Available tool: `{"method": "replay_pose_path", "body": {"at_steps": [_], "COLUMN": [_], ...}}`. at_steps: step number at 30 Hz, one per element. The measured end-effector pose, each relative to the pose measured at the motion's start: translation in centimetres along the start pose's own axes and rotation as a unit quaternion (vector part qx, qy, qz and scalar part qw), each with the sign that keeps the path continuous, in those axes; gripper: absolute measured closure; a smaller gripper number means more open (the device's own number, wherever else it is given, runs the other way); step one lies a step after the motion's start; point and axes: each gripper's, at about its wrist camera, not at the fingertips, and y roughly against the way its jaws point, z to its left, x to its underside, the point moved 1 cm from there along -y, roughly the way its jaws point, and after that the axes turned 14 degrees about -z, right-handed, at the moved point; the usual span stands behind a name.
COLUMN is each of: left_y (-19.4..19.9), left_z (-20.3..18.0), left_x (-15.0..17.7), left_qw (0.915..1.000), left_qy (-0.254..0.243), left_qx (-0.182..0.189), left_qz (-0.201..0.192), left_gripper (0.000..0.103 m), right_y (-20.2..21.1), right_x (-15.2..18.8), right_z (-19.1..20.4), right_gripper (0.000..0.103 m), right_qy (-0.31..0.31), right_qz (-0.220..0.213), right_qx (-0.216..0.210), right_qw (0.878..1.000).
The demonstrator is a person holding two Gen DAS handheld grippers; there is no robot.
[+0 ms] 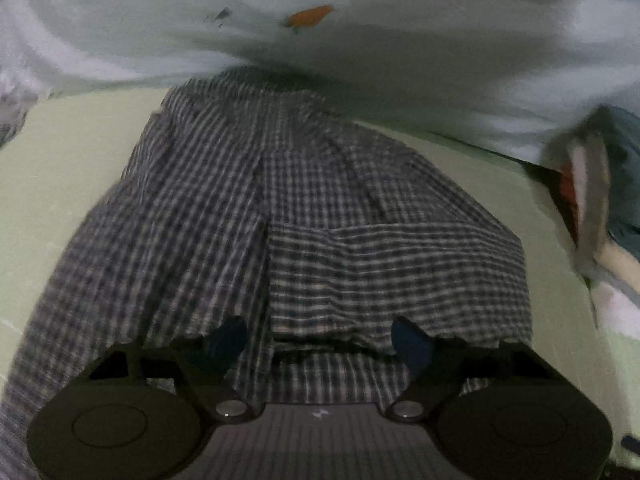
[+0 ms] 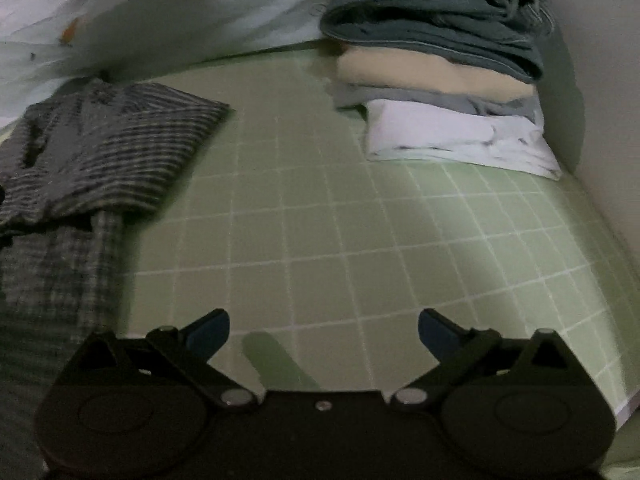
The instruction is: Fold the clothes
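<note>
The left tool hangs over the grey-and-white checked cotton garment with its jaws set fairly wide and nothing between the pads. A folded hem edge runs crosswise just ahead of the fingertips, and the cloth's long axis leads straight away from the tool toward a pale printed quilt at the far end.

The right tool is spread fully and empty, poised above the bare green gridded mat. From this tool the checked garment lies to the left, a folded flap ahead-left and looser cloth close beside its left finger.

So the left tool is the nearer; it sits right on the work, while the right must cross leftward.

Ahead-right of the right tool a stack of folded clothes sits against a wall, well apart. The mat between is open room for the next fold.
</note>
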Motion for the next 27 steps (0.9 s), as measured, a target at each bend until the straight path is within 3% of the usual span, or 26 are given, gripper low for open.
{"method": "replay_pose_path", "body": {"at_steps": [5,9,14,17,18,21,27], "left_y": [-2.2,-3.2,-3.8,-3.8,-3.6,-2.9,-0.4], "left_z": [0.5,0.5,-0.6,-0.8,-0.8,-0.7,0.6], "left_x": [0.3,0.5,0.6,0.5,0.3,-0.4,-3.2], "left_qw": [0.9994,0.9993,0.9994,0.9994,0.9995,0.9997,0.9988], "left_qy": [0.018,0.023,0.006,0.003,0.003,0.008,0.021], "left_qx": [-0.027,-0.021,-0.013,-0.009,-0.005,0.011,0.044], "left_qz": [0.011,0.020,0.030,0.033,0.031,0.022,-0.006], "left_gripper": [0.024,0.024,0.050,0.068,0.079,0.087,0.088], "right_y": [-0.5,-0.6,-0.5,-0.2,-0.1,0.1,0.8], "right_x": [-0.1,-0.1,0.2,0.2,0.1,-0.2,-1.4], "right_z": [-0.9,-1.2,-1.2,-0.9,-0.8,-0.5,2.0], "right_gripper": [0.001,0.001,0.001,0.001,0.001,0.001,0.001], "right_qy": [0.002,0.001,0.002,0.003,0.002,0.000,-0.027], "right_qz": [0.006,0.011,0.016,0.015,0.013,0.008,-0.012], "right_qx": [0.003,0.003,0.009,0.013,0.015,0.019,0.014], "right_qw": [1.000,1.000,1.000,1.000,1.000,1.000,0.999]}}
